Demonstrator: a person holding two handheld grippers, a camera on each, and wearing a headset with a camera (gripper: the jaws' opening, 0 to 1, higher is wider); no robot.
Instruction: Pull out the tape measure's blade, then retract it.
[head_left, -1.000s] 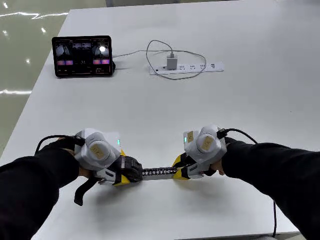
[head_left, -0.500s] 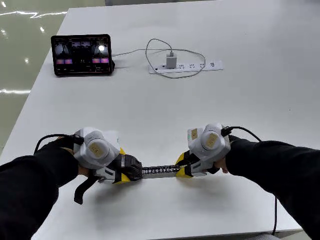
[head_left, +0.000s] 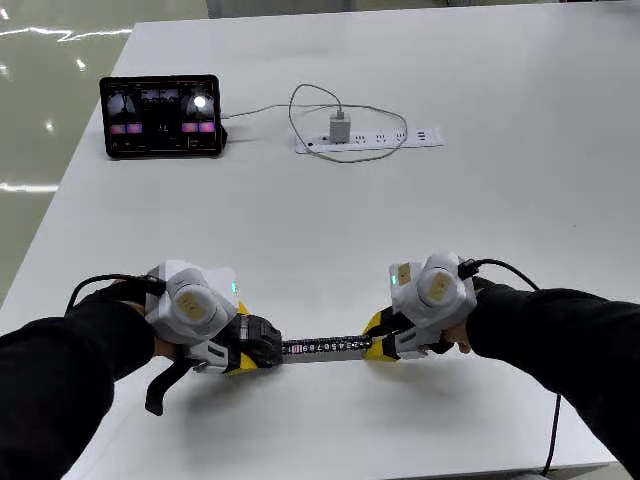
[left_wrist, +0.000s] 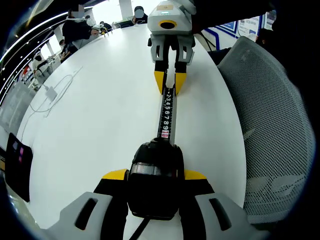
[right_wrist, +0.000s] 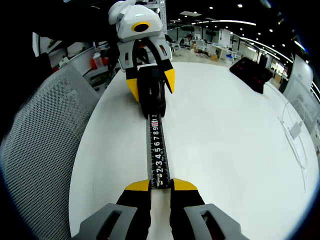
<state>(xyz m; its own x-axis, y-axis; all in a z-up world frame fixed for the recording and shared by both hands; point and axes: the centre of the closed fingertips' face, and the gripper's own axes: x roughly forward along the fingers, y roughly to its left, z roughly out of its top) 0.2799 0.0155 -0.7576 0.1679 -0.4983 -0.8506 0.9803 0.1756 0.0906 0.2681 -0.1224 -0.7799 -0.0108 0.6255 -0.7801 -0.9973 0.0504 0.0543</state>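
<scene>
White table (head_left: 400, 230): left gripper (head_left: 252, 345) clamps tape measure (left_wrist: 155, 182), right gripper (right_wrist: 160, 185) pinches blade (right_wrist: 156, 147).

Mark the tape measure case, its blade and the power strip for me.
tape measure case (left_wrist: 156, 172), left gripper view, top of black housing.
blade (right_wrist: 156, 152), right gripper view, printed numbers midway.
power strip (head_left: 405, 137), head view, white body.

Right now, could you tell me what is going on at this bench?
A person is working a tape measure with a gripper in each hand. The left gripper clamps the black tape measure by its case. The right gripper has its fingers shut on the tip of the blade. The blade is drawn out part way and stretches straight between the two, low over the white table. A tablet and a power strip sit at the far side.
</scene>
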